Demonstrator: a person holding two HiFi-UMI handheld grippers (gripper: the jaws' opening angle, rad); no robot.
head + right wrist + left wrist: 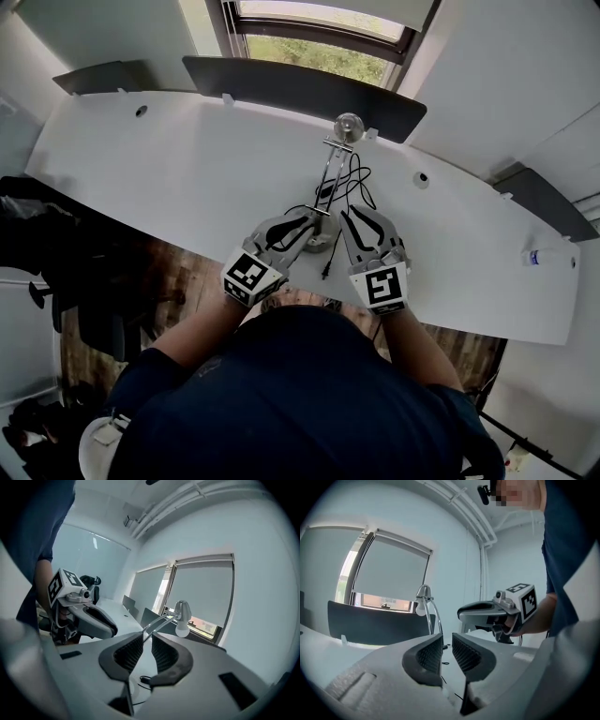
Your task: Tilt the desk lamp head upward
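While both tools sit low by the lamp's base, the lamp head [349, 124] stands well ahead of and above their tips, at the far end of the lamp arm [330, 178], whose long axis runs away between them. The left gripper [311, 217] and right gripper [347, 217] each have their jaws narrowly parted, with nothing between them. The head lies more nearly straight ahead of the right one, so that hand probably has the easier reach.

The lamp base [325, 243] is partly hidden behind the left gripper [310, 220].
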